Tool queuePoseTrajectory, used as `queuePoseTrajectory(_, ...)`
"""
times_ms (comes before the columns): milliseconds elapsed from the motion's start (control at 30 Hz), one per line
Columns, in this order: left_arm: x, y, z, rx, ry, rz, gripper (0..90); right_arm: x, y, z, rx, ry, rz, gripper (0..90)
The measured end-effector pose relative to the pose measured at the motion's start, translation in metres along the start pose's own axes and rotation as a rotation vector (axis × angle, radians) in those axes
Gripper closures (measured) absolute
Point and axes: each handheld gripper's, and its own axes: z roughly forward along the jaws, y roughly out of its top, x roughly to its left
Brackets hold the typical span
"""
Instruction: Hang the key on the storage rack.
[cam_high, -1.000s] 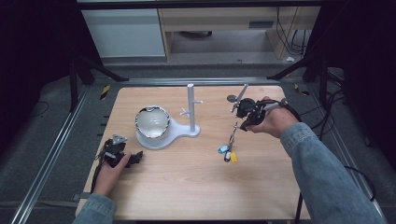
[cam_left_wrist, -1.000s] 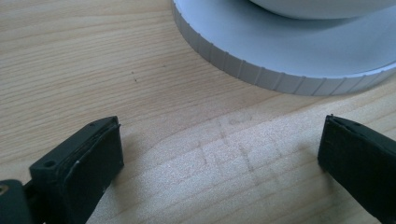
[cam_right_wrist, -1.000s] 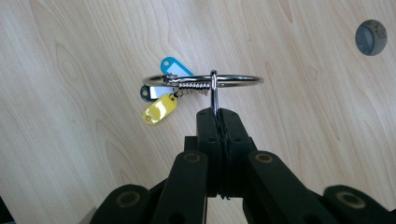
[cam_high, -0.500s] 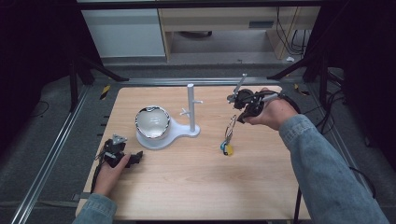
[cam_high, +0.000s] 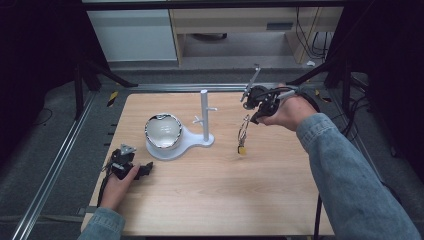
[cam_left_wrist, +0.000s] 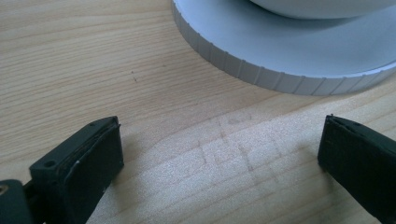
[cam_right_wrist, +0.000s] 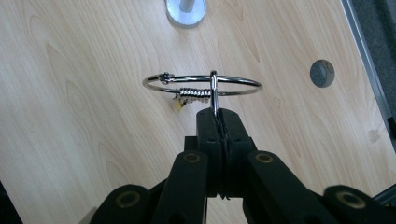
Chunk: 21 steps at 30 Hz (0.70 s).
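Note:
My right gripper (cam_high: 254, 118) is held over the table's far right, shut on a small link of a metal key ring (cam_right_wrist: 201, 86). The ring (cam_high: 245, 127) hangs below the jaws with a coiled spring piece (cam_right_wrist: 192, 94) and a yellow tag (cam_high: 241, 149) dangling near the tabletop. My left gripper (cam_high: 144, 170) rests on the table at the near left. It is open (cam_left_wrist: 219, 158) with bare wood between its pads, just short of the white stand base (cam_left_wrist: 280, 51).
A white stand has an upright post with short pegs (cam_high: 204, 112), and its base (cam_high: 192, 142) carries a shiny metal bowl (cam_high: 163, 131). A grey round spot (cam_right_wrist: 322, 73) marks the wooden table (cam_high: 225, 200). Metal rails run along the table's left side.
The right hand has risen and moved toward the far edge, lifting the key ring so that its yellow tag hangs higher. The left hand has stayed put.

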Motion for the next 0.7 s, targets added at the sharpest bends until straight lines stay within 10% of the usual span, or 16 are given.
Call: queuePoseTrajectory(700, 0.0, 0.0, 0.0, 0.0, 0.0, 0.0, 0.0, -0.006, 0.039, -0.015, -0.041, -0.013, -0.017, 88.8)
